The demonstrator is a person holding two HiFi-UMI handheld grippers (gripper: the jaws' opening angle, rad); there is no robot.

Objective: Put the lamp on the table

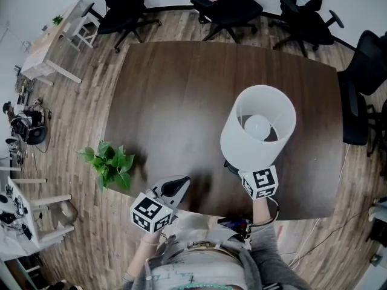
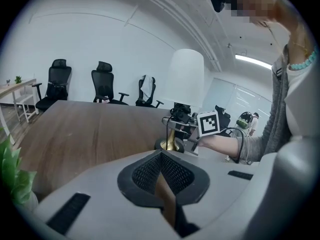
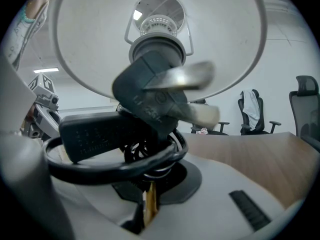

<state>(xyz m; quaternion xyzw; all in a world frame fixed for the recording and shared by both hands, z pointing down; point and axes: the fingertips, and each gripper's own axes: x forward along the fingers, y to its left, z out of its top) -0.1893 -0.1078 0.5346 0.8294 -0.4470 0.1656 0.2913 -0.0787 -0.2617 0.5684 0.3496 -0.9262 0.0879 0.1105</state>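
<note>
The lamp has a white drum shade (image 1: 259,127) with a round bulb inside, and it stands upright over the near right part of the dark wooden table (image 1: 181,95). My right gripper (image 1: 242,173) is below the shade, shut on the lamp's brass stem (image 2: 171,138) just above the dark base (image 2: 165,145). Whether the base touches the table I cannot tell. In the right gripper view a black plug (image 3: 150,99) and coiled cable (image 3: 117,159) lie over the shut right gripper (image 3: 149,200). My left gripper (image 1: 176,187) hangs at the table's near edge, shut and empty (image 2: 162,176).
A green potted plant (image 1: 109,162) stands by the table's near left corner. Black office chairs (image 1: 227,5) ring the far side, and another (image 1: 366,89) stands at the right. A white desk (image 1: 51,41) is at the far left.
</note>
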